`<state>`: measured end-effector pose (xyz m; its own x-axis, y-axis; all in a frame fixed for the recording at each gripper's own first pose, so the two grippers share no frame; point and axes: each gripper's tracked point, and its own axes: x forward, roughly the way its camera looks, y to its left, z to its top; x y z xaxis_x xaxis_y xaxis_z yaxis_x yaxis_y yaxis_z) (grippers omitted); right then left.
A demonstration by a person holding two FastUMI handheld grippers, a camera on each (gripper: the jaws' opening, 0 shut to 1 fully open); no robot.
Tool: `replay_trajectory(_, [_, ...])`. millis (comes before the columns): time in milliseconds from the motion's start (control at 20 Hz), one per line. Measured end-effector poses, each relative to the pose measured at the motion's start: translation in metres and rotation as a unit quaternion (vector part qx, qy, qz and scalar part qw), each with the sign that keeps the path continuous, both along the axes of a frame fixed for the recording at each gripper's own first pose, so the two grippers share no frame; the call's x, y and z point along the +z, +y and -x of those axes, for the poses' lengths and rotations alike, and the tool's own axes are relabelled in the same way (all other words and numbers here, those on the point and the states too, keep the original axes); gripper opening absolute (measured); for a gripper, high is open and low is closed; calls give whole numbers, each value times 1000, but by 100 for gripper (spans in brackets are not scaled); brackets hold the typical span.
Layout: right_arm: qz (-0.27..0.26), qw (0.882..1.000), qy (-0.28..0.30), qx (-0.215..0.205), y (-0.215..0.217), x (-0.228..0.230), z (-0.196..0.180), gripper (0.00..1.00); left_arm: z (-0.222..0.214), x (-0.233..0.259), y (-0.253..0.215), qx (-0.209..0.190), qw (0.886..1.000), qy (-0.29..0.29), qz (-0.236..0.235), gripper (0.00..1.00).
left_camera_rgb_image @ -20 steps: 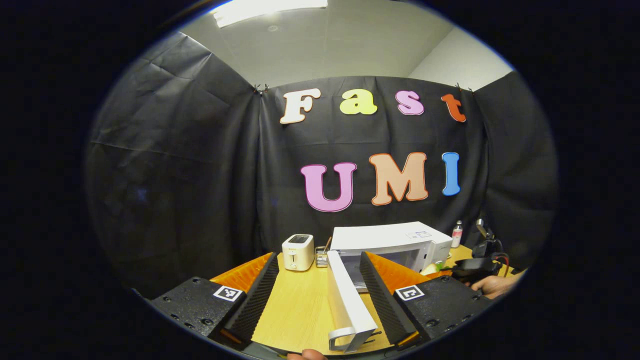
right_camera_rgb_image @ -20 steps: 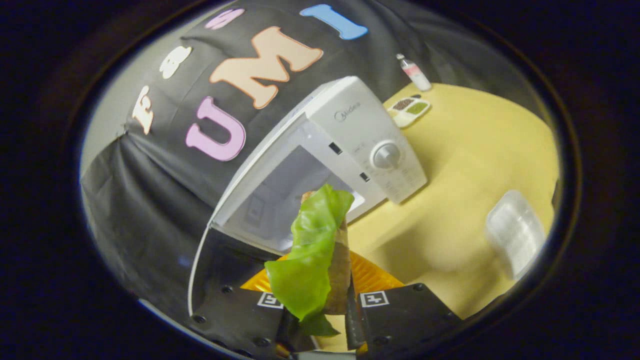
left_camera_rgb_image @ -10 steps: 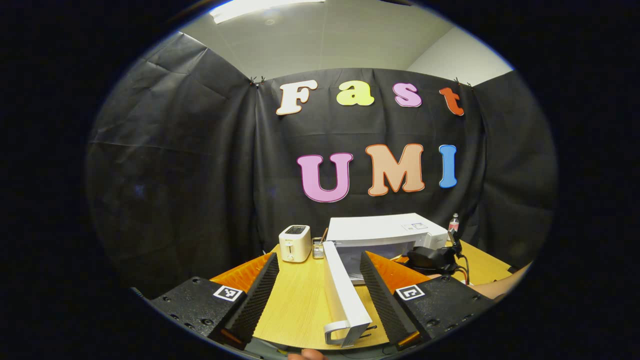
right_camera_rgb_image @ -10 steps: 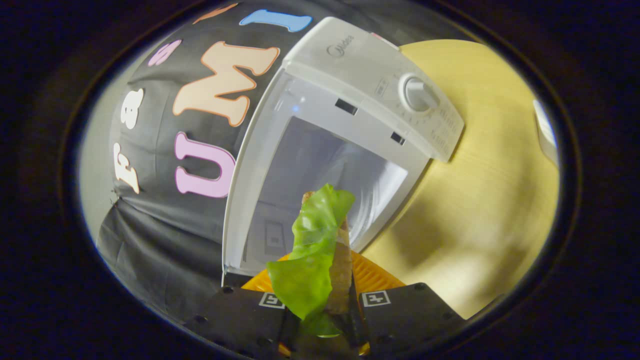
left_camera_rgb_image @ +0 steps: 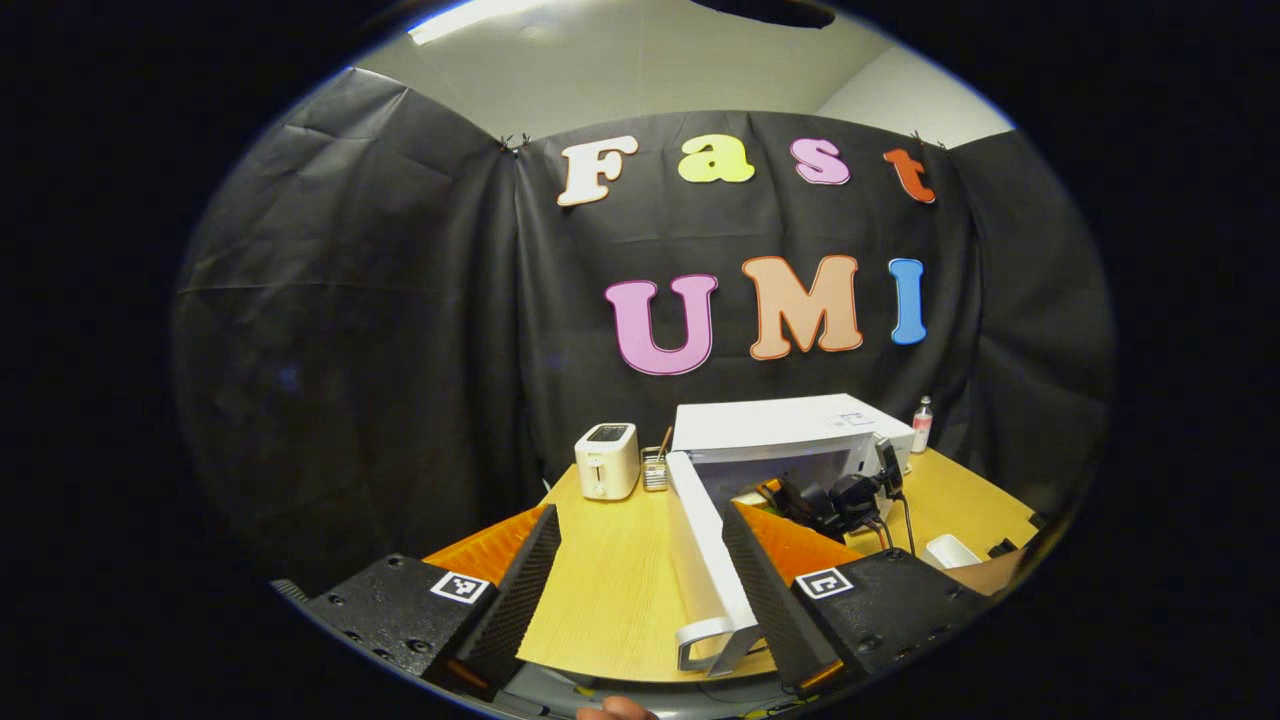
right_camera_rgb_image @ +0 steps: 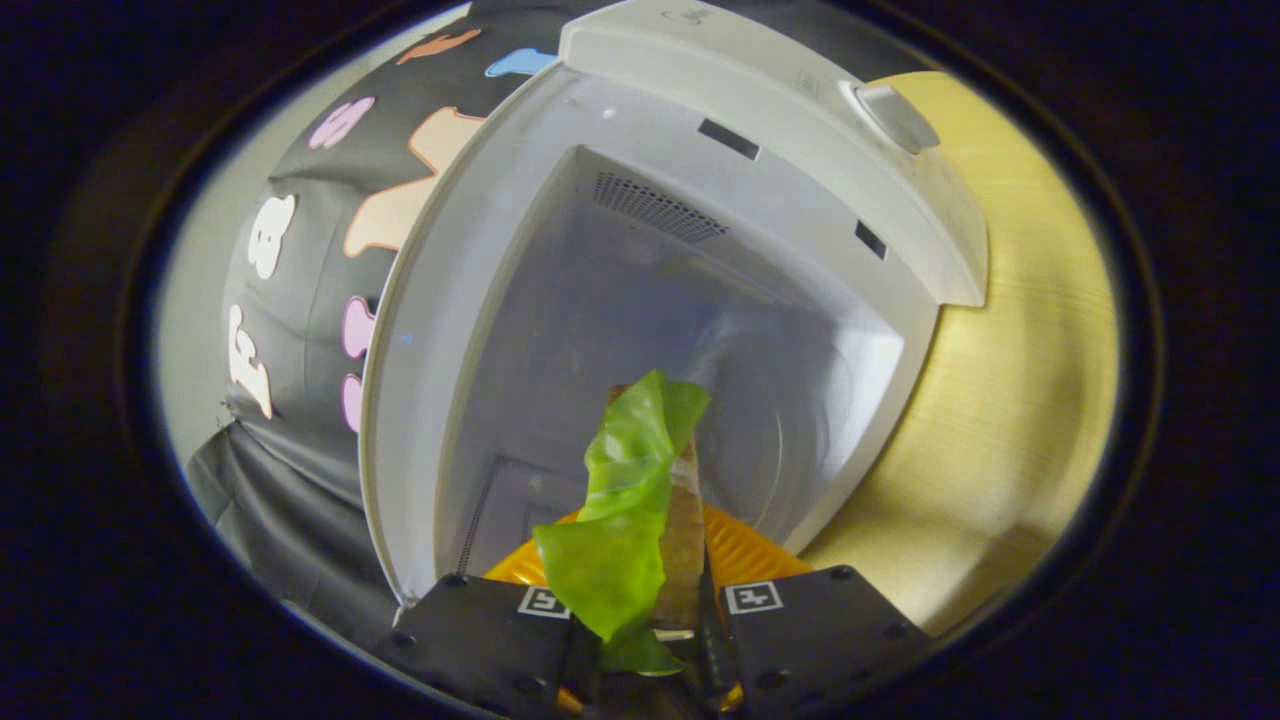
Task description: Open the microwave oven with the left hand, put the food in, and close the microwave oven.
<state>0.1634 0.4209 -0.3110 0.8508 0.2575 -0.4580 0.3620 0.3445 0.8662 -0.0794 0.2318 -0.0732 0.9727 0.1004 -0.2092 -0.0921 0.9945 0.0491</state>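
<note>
The right gripper (right_camera_rgb_image: 648, 640), clamping the food (right_camera_rgb_image: 625, 520), is now nearing the microwave oven (right_camera_rgb_image: 700, 330) cavity ahead, while the left gripper (left_camera_rgb_image: 640, 590) is waiting open beside the door (left_camera_rgb_image: 705, 560).

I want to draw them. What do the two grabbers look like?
Each is a chunky black block with small screws and a square black-and-white code sticker. The left gripper has two ridged, wedge-shaped fingers. The right gripper looks the same, and black cables hang off it.

toaster (left_camera_rgb_image: 606, 461) | utensil holder (left_camera_rgb_image: 655, 470) beside it | bottle (left_camera_rgb_image: 921, 425) | wooden table (left_camera_rgb_image: 610, 590)
</note>
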Motion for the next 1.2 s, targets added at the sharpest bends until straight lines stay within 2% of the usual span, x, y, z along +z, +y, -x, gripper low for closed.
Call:
replay_trajectory(250, [29,1000,-3,-1,7,-18,-16,47,1,-29,10,12,999,40,26,96])
replay_trajectory(400, [43,999,-15,3,11,-24,-25,48,1,-32,13,11,999,48,19,97])
replay_trajectory(500, [68,997,-28,15,15,-26,-28,49,-2,-34,11,5,999,52,10,95])
replay_trajectory(650, [125,991,-33,35,14,-32,-32,49,-1,-39,8,1,998,60,20,96])
replay_trajectory(750, [170,983,-46,53,11,-33,-34,54,-3,-41,6,1,998,62,26,97])
replay_trajectory(800, [186,979,-49,62,10,-33,-35,60,-4,-40,6,0,998,61,26,97])
replay_trajectory(850, [206,975,-49,71,8,-35,-35,72,-5,-41,6,0,998,62,26,96])
replay_trajectory(900, [229,969,-54,79,5,-36,-36,73,-6,-41,7,-1,998,63,25,95])
replay_trajectory(1000, [285,951,-67,101,-1,-35,-37,87,-7,-42,6,0,998,62,29,96])
replay_trajectory(1050, [305,944,-69,108,-7,-35,-38,87,-8,-40,4,-1,998,61,31,96])
replay_trajectory(1150, [314,939,-69,119,-13,-33,-40,92,-8,-39,1,-4,998,58,31,96])
replay_trajectory(1200, [319,937,-72,119,-13,-31,-42,100,-8,-39,-1,-7,998,59,29,96])
